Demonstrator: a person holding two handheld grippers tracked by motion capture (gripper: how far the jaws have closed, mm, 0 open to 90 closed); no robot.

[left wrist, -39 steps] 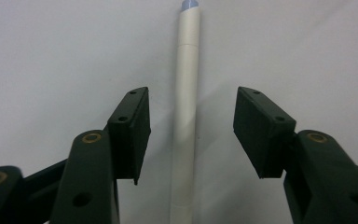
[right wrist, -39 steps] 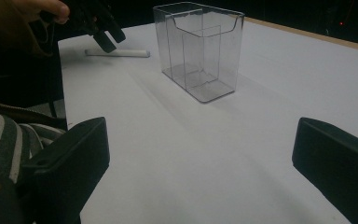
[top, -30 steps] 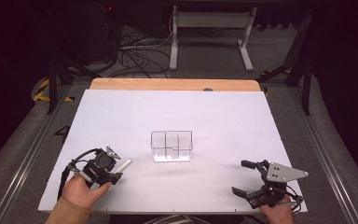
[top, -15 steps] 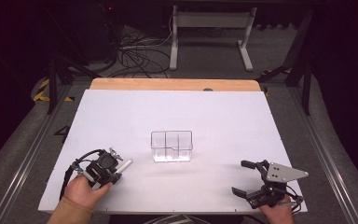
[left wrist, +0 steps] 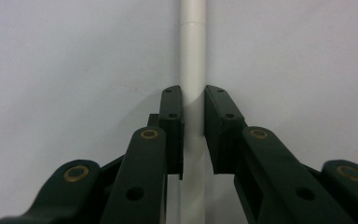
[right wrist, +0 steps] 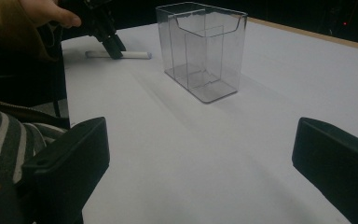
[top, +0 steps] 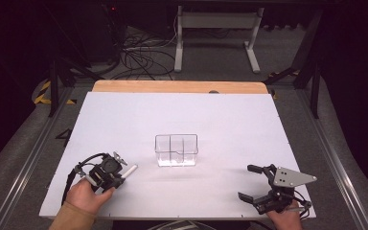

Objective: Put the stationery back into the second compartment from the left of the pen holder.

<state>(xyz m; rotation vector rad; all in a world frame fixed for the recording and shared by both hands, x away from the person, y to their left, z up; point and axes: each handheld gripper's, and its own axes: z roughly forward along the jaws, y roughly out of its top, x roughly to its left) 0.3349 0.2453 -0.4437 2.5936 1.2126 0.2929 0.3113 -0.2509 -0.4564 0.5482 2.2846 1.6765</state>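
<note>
A white stick [top: 130, 169] lies flat on the white table [top: 230, 124] at the front left. My left gripper [top: 120, 177] points down onto it, and its jaws have just been closing. In the left gripper view the two pads grip the white stick [left wrist: 193, 56] from both sides, so the left gripper [left wrist: 193, 100] is shut on it. A clear plastic box [top: 176, 151] with inner dividers stands upright at the table's middle. At the front right, my right gripper [top: 247, 182] rests open, jaws wide apart and bare. From the right gripper [right wrist: 200, 140], the box [right wrist: 200, 46] and the stick [right wrist: 137, 55] show ahead.
A wooden strip [top: 177, 86] runs along the table's far edge. Behind it are tangled cables [top: 139, 52] and a white stand [top: 215, 33] on the floor. A striped sleeve [right wrist: 9, 135] sits close to the right gripper's left jaw.
The left gripper's jaws have drawn together around the white stick. Both hands, the stick and the box have stayed where they were.
</note>
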